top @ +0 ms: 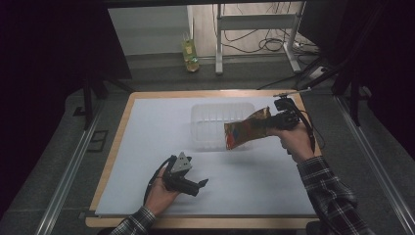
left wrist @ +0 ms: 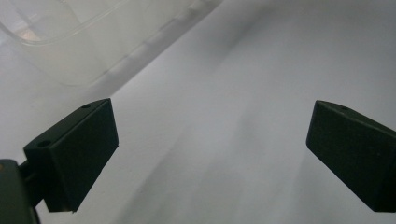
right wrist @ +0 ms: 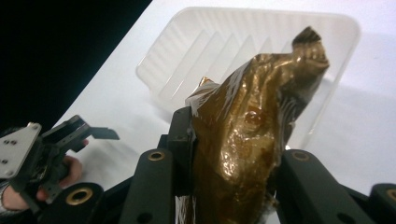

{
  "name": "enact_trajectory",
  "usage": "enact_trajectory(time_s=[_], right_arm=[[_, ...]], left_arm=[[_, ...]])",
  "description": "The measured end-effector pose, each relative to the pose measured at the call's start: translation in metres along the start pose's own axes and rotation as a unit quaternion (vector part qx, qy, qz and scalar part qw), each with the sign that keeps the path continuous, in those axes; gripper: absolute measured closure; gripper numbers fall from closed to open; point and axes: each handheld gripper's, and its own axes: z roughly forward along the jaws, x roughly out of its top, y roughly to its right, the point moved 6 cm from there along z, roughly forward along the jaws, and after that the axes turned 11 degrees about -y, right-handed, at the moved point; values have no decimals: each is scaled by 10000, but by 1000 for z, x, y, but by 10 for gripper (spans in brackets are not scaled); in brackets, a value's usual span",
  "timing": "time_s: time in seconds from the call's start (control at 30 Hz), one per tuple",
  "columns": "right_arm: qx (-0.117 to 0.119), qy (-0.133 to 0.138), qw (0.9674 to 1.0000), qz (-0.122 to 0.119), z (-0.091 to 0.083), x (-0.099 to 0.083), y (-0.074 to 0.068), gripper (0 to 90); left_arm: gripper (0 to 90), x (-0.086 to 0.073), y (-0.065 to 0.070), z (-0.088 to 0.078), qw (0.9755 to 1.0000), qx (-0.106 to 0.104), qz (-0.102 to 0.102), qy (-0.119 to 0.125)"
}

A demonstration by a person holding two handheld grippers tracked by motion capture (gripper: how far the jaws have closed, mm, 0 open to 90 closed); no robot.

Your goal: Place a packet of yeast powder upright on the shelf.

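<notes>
crumpled gold-red foil pouch (top: 247,129) – pinched at one end, held aloft over clear plastic tray (top: 210,122)

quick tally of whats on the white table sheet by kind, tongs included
clear plastic tray: 1
shiny gold snack bag, clamped in the right tongs above the tray's near right corner: 1
tongs, counting the left tongs, open with nothing between them: 2
total: 4
</notes>
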Motion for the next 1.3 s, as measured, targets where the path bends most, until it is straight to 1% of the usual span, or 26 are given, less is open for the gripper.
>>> enact_trajectory(time_s=[0.17, 0.3, 0.33, 0.43, 0.47, 0.63, 0.67, 0.73, 0.77, 0.8, 0.87, 0.97, 1.03, 1.3], right_arm=[[-90, 43, 9999, 64, -4, 7, 6, 675], [-224, 71, 9996, 139, -8, 15, 12, 676], [-224, 71, 9996, 139, -8, 15, 12, 676], [-347, 99, 9992, 195, -10, 23, 16, 676], [-347, 99, 9992, 195, -10, 23, 16, 676], [-500, 92, 9984, 234, -8, 34, 20, 676], [-549, 94, 9982, 239, -7, 37, 21, 676], [-573, 108, 9980, 243, -5, 39, 21, 676], [-623, 69, 9977, 240, -2, 42, 21, 677], [-623, 69, 9977, 240, -2, 42, 21, 677], [-732, 10, 9970, 232, 3, 47, 22, 676], [-788, -28, 9966, 254, 7, 49, 23, 677], [-903, -74, 9956, 246, 13, 54, 25, 677], [-935, -98, 9950, 335, 25, 65, 28, 675]], left_arm=[[17, 0, 0, 1, 10000, -6, 27, -11], [14, 0, 1, 1, 10000, -3, 58, -20], [14, 0, 1, 1, 10000, -1, 67, -19], [14, 0, 2, 1, 10000, -8, 78, -22], [14, 0, 2, 1, 10000, -8, 78, -22], [14, 0, 1, 1, 10000, 13, 89, -29], [14, 0, 1, 1, 9999, 17, 95, -30], [14, 0, 1, 1, 9999, 16, 97, -29], [14, 0, 1, 1, 9999, 19, 100, -34], [14, 0, 1, 1, 9999, 19, 100, -34], [14, 0, 2, 2, 9999, 12, 104, -29], [14, 0, 2, 2, 9999, 19, 131, -41], [14, 0, 2, 2, 9999, 15, 134, -39], [14, 0, 2, 2, 9999, 5, 146, -56]])
